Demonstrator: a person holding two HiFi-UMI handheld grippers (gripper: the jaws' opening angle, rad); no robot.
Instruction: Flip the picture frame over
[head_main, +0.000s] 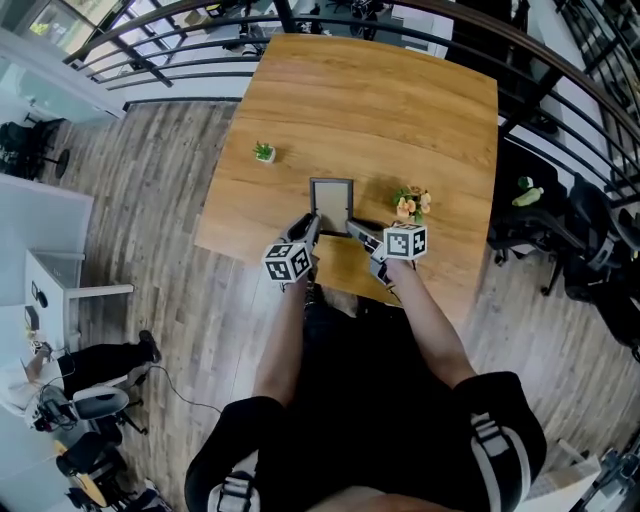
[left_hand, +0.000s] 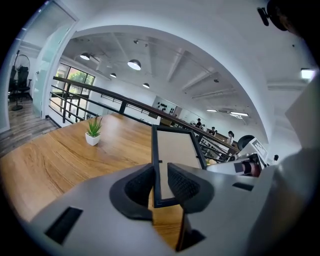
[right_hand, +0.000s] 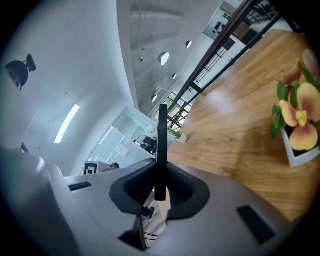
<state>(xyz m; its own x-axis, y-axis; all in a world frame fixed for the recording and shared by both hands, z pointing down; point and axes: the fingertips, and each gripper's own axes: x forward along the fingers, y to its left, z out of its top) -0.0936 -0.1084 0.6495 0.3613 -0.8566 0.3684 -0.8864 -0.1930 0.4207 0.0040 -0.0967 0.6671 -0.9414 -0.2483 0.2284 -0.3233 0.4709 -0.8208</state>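
Black rectangular picture frame (head_main: 331, 205), beige backing panel, held roughly upright over wood-grain surface (head_main: 400, 110). Right gripper (right_hand: 160, 187) clamps one thin edge. Left gripper (left_hand: 160, 182), ribbed pads narrowly apart, loosely straddles the opposite edge

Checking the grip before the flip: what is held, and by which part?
Right gripper clamps the frame at its right edge, near the bottom corner. Left gripper straddles the left edge, pads seemingly not pressing.
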